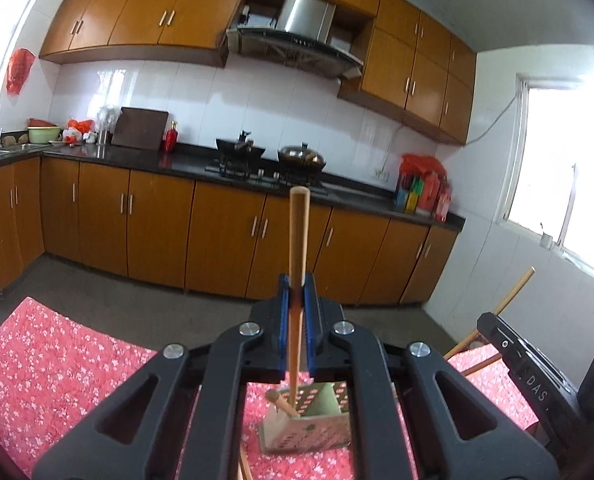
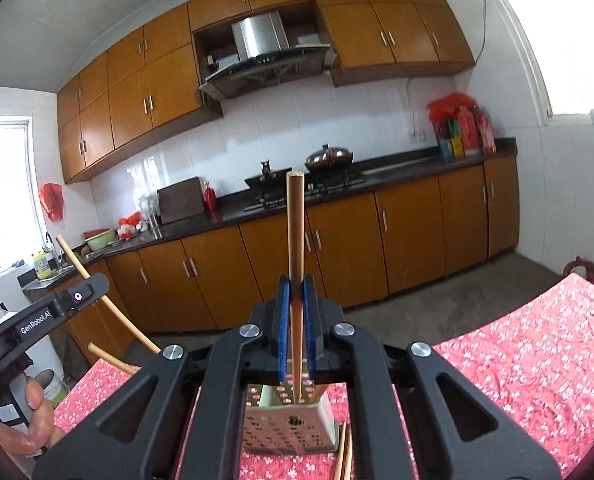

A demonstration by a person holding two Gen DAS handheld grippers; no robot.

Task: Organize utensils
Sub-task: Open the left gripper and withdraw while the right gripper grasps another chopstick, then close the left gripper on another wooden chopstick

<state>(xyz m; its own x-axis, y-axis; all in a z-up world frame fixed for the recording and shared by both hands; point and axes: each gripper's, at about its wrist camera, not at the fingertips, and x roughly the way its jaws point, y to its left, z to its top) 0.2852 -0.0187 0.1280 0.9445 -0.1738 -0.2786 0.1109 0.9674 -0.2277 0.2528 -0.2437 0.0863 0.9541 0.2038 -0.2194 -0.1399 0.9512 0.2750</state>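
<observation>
Both the left gripper (image 1: pixel 295 294) and the right gripper (image 2: pixel 295 294) are each pinching an upright wooden chopstick (image 1: pixel 298 236) above the perforated utensil holder (image 1: pixel 309 424) that is standing on the floral-covered desk (image 1: pixel 49 364).

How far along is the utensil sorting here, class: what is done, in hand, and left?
Done: one wooden utensil already rests in the perforated holder.
In hand: the left gripper and the right gripper each clamp a chopstick upright above the holder, lower ends at its opening.
Left: loose chopsticks lie on the red floral tablecloth beside the holder.
</observation>
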